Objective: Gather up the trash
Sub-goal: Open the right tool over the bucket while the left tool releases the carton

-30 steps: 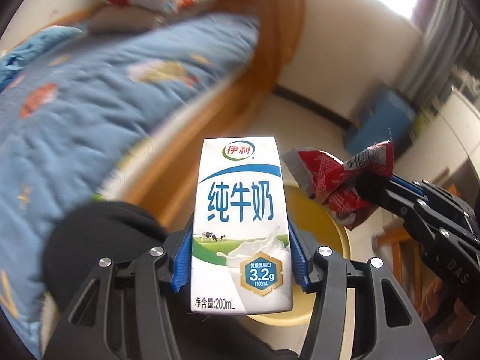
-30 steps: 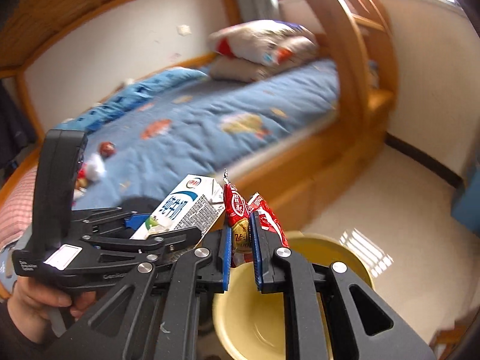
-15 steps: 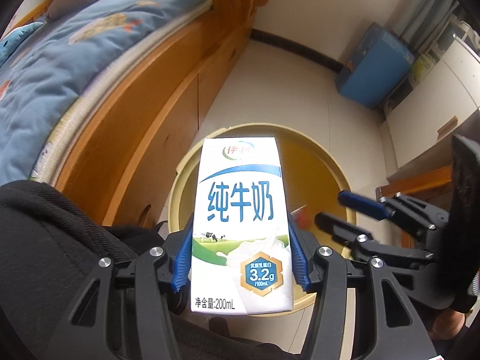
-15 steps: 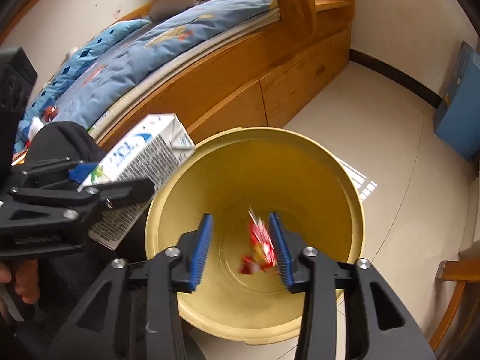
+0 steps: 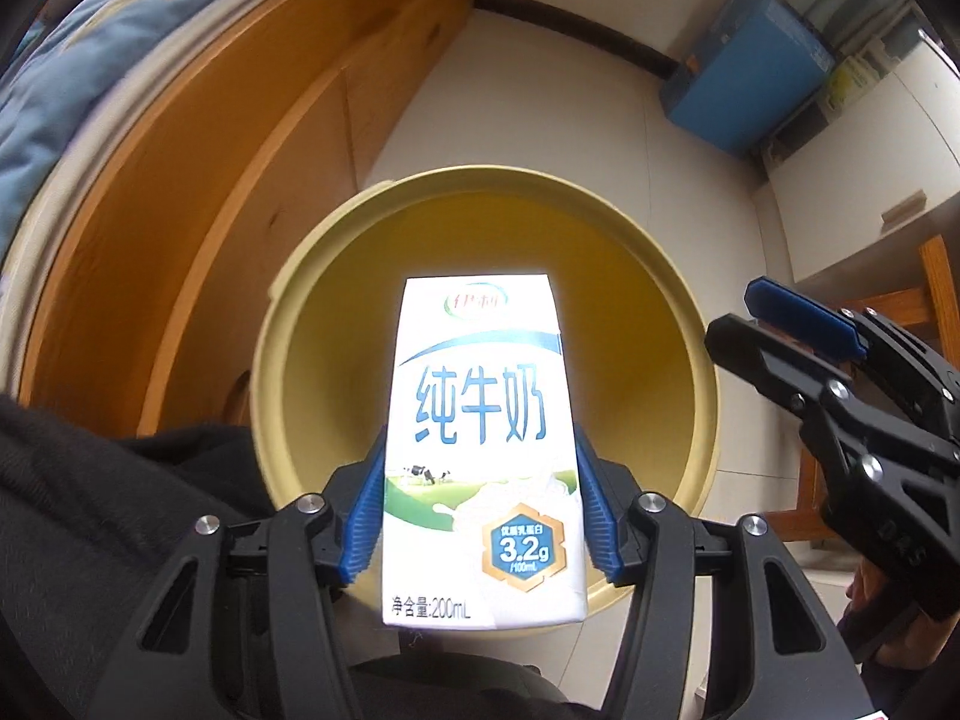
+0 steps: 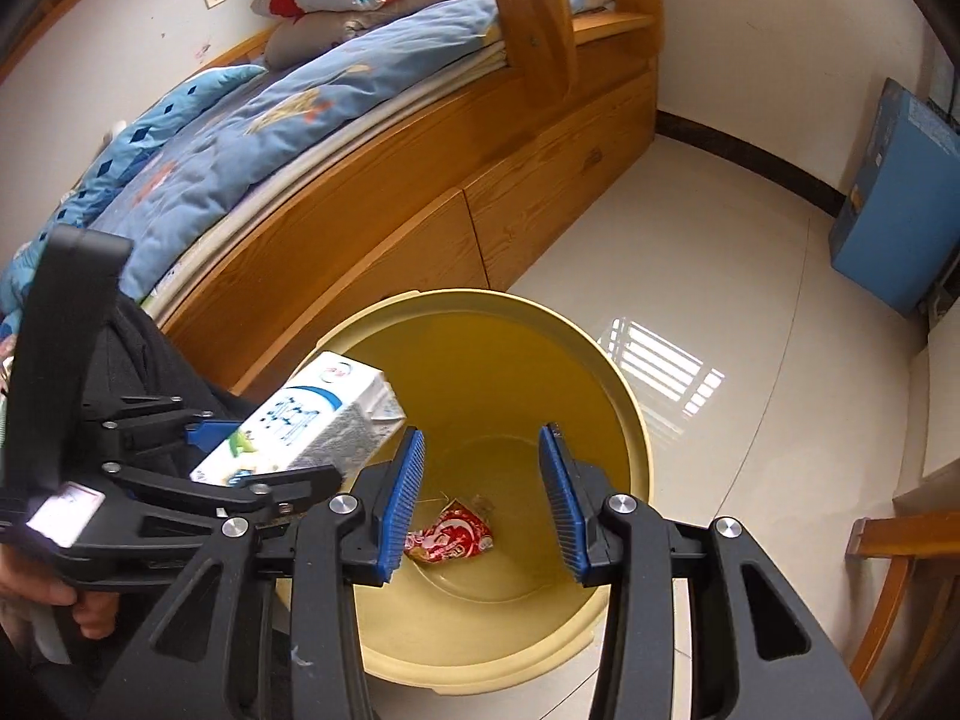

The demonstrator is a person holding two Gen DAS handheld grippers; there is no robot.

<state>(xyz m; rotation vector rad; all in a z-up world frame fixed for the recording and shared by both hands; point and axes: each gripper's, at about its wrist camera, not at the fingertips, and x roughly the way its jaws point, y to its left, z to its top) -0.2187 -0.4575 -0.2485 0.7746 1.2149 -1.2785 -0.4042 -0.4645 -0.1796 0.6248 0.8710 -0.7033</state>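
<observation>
- Over the yellow bin [image 5: 282, 324]: 1 milk carton [image 5: 480, 450], upright between the left gripper [image 5: 483, 525] pads, whose jaws are opening.
- Handling, judged: light, stiff-walled, smooth card; best taken across its 2 narrow sides, low down; likely to slip free.
- Left hand: pointing steeply down.
- Right gripper [image 6: 483, 501]: part open, empty, angled into the bin.
- Bin floor: 1 red wrapper [image 6: 450, 534].
</observation>
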